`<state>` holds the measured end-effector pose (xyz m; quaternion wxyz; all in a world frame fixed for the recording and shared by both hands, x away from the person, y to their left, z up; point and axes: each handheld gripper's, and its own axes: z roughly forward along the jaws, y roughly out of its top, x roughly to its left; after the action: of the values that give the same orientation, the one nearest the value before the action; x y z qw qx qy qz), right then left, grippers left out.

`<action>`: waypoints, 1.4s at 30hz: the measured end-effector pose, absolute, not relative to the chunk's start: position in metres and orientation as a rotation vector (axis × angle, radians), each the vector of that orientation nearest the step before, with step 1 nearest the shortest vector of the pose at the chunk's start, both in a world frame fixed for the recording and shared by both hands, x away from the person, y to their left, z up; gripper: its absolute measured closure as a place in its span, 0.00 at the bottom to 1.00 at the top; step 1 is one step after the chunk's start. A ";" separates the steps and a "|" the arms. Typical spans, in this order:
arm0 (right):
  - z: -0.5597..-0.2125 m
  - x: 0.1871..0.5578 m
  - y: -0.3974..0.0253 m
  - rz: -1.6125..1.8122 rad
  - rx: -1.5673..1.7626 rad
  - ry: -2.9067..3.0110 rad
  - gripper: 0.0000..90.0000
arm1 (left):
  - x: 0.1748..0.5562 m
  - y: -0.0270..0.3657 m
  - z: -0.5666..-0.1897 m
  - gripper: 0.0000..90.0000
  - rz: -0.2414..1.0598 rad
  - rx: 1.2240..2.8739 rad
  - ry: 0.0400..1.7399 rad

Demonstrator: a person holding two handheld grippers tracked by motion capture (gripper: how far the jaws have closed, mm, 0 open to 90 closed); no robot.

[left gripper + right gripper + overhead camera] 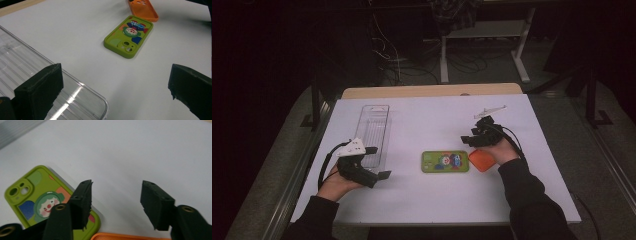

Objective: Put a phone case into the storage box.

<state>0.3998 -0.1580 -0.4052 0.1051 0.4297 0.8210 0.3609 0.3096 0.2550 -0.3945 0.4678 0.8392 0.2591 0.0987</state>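
High view: white table (422, 200); clear tray (374, 132) at left, green phone case (445, 161) at centre, touching orange case (482, 160) on its right. Left gripper (379, 162) beside the tray, right gripper (472, 140) above the orange case.

Left gripper view: jaws wide apart, empty; one over the tray's corner.

Right gripper view: jaws apart, empty, above both cases.
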 end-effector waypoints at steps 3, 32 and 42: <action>-0.411 0.402 -0.156 1.034 1.281 2.436 0.63 | 0.311 0.255 -0.394 0.00 0.249 2.071 0.625; -0.434 0.399 -0.150 0.819 1.295 2.604 0.98 | 0.313 0.252 -0.395 0.00 0.241 2.066 0.624; -0.432 0.389 -0.159 0.789 1.284 2.632 0.98 | 0.313 0.254 -0.394 0.00 0.243 2.073 0.622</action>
<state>0.3893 -0.1594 -0.4323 0.0545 0.4228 0.8665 0.2597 0.3128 0.2535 -0.3941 0.4633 0.8436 0.2529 0.0990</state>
